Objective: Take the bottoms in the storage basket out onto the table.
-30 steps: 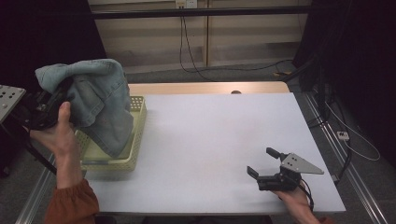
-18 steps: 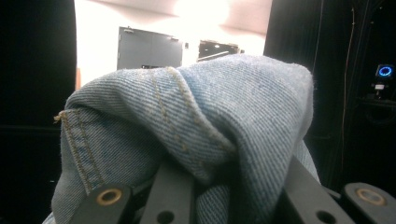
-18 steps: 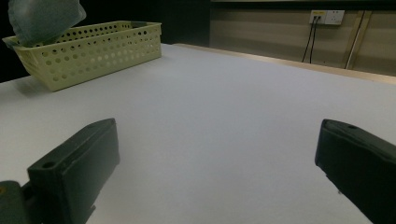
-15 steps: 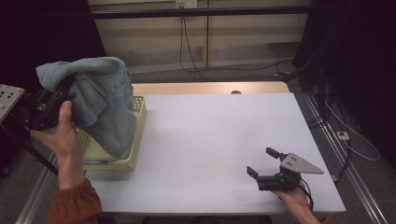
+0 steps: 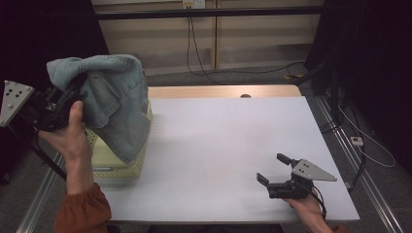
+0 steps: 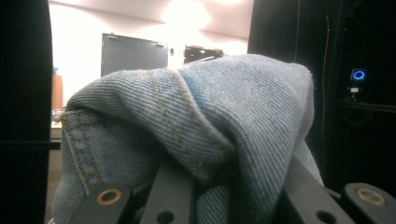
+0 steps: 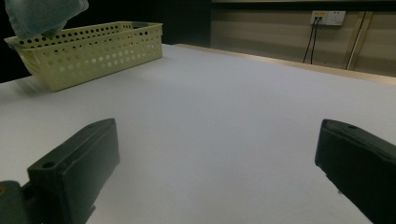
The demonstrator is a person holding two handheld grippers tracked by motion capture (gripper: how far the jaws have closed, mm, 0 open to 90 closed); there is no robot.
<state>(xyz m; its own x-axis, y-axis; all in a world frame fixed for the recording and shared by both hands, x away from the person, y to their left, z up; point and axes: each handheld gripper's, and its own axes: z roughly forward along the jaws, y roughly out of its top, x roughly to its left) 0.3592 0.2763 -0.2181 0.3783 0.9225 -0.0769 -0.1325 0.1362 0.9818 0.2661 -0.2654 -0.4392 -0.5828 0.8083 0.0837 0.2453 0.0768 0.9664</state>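
Now left gripper (image 5: 73,99) clamping denim garment (image 5: 114,104) lifted higher above basket (image 5: 119,162); right gripper (image 5: 274,170) wide

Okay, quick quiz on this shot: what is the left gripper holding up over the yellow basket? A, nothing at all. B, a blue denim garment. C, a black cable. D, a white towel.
B: the left gripper is clamped on a bunched blue denim garment that hangs down over the yellow basket, and the left gripper view shows denim seams draped over its jaws.
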